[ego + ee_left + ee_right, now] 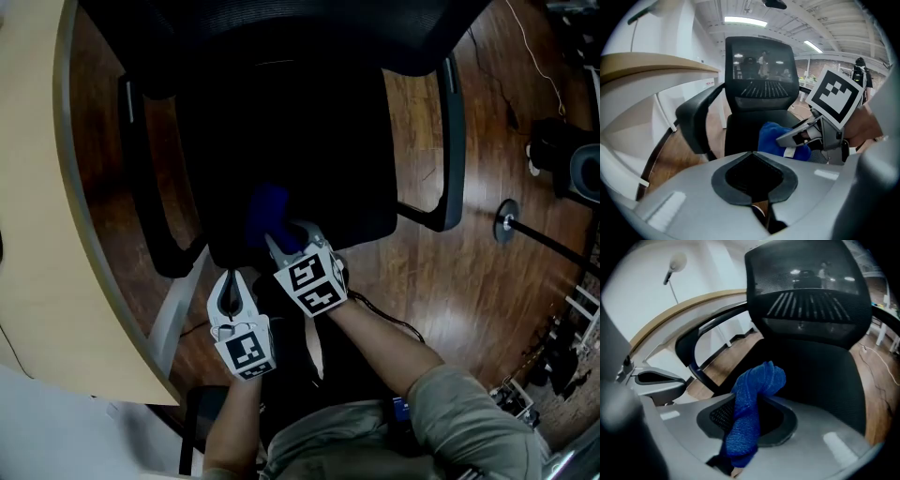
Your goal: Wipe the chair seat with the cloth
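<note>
A black office chair stands below me, its seat [291, 141] dark and wide. My right gripper [289, 236] is over the seat's front edge, shut on a blue cloth [266, 212] that bunches ahead of its jaws on the seat. In the right gripper view the cloth [757, 380] runs up between the jaws of the right gripper [761, 399] and folds over their tip, with the seat [820, 380] beyond. My left gripper [231, 277] hangs just left of the seat's front corner, shut with nothing in it. In the left gripper view, past the left gripper [752, 154], lie the cloth [771, 138] and the right gripper [801, 136].
A curved wooden desk [37, 216] runs along the left, close to the chair's left armrest [155, 187]. The right armrest [452, 141] and mesh backrest [281, 37] frame the seat. On the wooden floor to the right are a round stand base [506, 223] and cables.
</note>
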A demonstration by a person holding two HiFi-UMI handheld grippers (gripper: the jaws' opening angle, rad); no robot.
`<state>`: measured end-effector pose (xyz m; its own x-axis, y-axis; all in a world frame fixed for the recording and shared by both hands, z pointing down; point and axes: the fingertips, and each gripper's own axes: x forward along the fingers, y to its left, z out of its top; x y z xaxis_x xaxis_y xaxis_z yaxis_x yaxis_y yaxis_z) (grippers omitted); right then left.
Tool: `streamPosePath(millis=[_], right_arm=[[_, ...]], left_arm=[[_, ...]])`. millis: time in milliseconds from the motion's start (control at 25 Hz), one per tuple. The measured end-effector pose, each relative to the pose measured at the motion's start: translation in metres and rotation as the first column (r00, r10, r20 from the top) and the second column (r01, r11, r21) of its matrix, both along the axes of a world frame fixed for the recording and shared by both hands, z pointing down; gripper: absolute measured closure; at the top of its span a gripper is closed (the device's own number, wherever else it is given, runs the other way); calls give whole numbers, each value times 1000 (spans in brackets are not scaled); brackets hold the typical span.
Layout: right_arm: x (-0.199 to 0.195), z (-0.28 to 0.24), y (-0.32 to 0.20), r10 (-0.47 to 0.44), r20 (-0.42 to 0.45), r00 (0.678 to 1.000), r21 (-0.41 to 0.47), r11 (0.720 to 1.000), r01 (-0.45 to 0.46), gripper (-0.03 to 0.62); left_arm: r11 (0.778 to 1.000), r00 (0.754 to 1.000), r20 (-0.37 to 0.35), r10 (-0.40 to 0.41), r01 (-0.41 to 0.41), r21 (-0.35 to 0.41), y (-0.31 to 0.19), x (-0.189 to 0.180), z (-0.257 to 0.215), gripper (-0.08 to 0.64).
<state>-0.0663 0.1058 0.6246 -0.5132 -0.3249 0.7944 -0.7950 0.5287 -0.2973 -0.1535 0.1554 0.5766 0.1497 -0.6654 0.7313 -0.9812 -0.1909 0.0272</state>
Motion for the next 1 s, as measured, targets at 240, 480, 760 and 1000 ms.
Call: streamPosePath(millis=[240,480,760,1000], right_arm=[[-96,13,43,-251,20,968,-56,966,251,491],[-125,35,78,-337,41,940,-128,932,340,491],[-83,50,88,-287,-17,958,-143,949,281,491],[24,51,84,-129,-94,987,-154,982,114,491]], left_arm=[[999,999,-21,-43,43,-3,20,-51,-3,555],[999,999,-7,-32,32,-17,33,-77,7,555],[999,999,20,42,-41,-25,32,-55,20,555],[988,988,-1,153,-153,-21,30,29,14,555]])
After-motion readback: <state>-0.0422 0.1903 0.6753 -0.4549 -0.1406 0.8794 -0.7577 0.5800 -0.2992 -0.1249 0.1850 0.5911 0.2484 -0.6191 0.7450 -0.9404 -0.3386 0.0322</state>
